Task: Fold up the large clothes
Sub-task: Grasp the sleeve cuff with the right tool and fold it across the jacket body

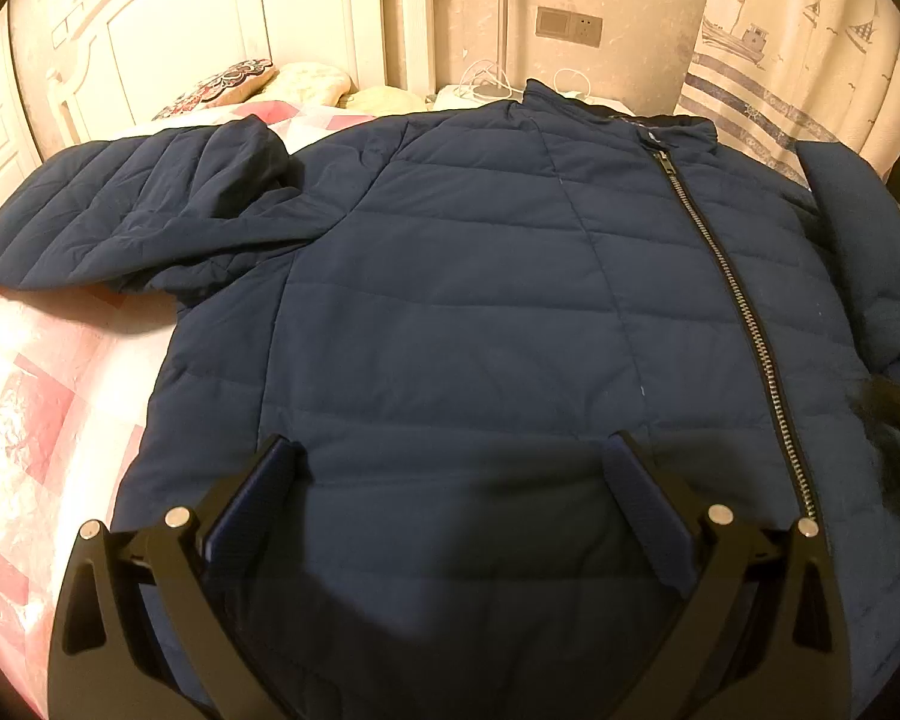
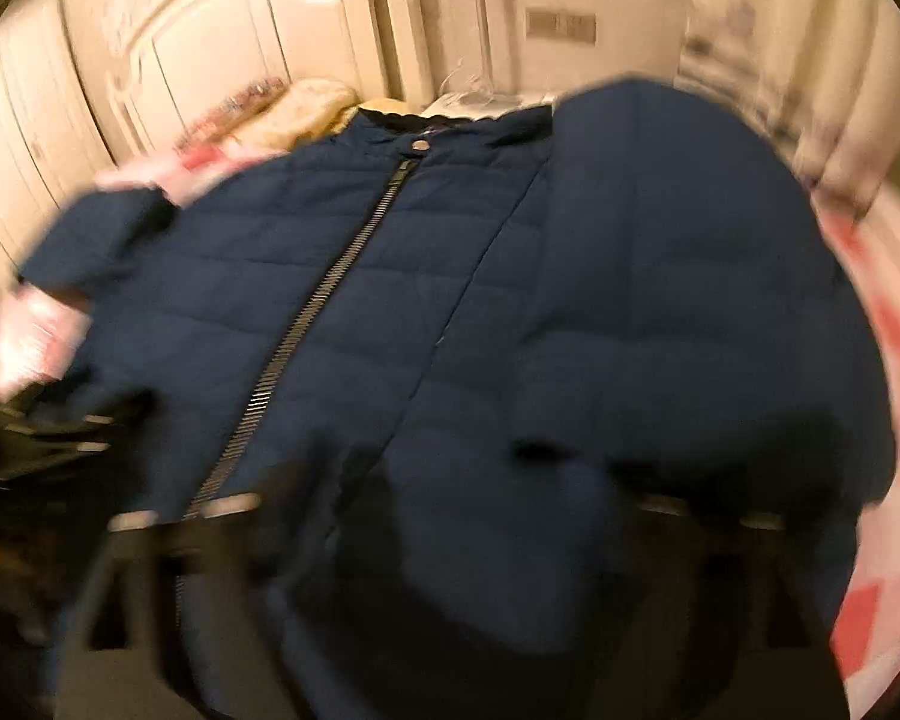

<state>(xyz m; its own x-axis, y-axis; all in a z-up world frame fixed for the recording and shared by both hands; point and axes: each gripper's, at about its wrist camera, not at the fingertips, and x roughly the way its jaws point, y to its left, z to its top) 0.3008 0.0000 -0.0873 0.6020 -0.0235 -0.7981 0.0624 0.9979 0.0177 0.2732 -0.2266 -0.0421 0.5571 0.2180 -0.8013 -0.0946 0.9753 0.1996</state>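
Note:
A navy quilted jacket (image 1: 450, 300) lies face up on the bed, zipped, with its zipper (image 1: 732, 282) running down to the hem. One sleeve (image 1: 132, 210) spreads out to the left. The other sleeve (image 1: 858, 240) lies along the right side. My left gripper (image 1: 450, 450) stands open just above the hem, nothing between its fingers. The right wrist view is blurred. It shows the jacket (image 2: 390, 330), with a sleeve (image 2: 690, 240) bulging up on the right. My right gripper (image 2: 450, 486) hangs over the lower front, jaws wide apart and empty.
A pink and white patchwork quilt (image 1: 30, 390) covers the bed under the jacket. Pillows (image 1: 228, 84) and a white headboard (image 1: 180, 18) stand at the far end. A nightstand with cables (image 1: 486, 90) and a sailboat curtain (image 1: 780, 60) are beyond the collar.

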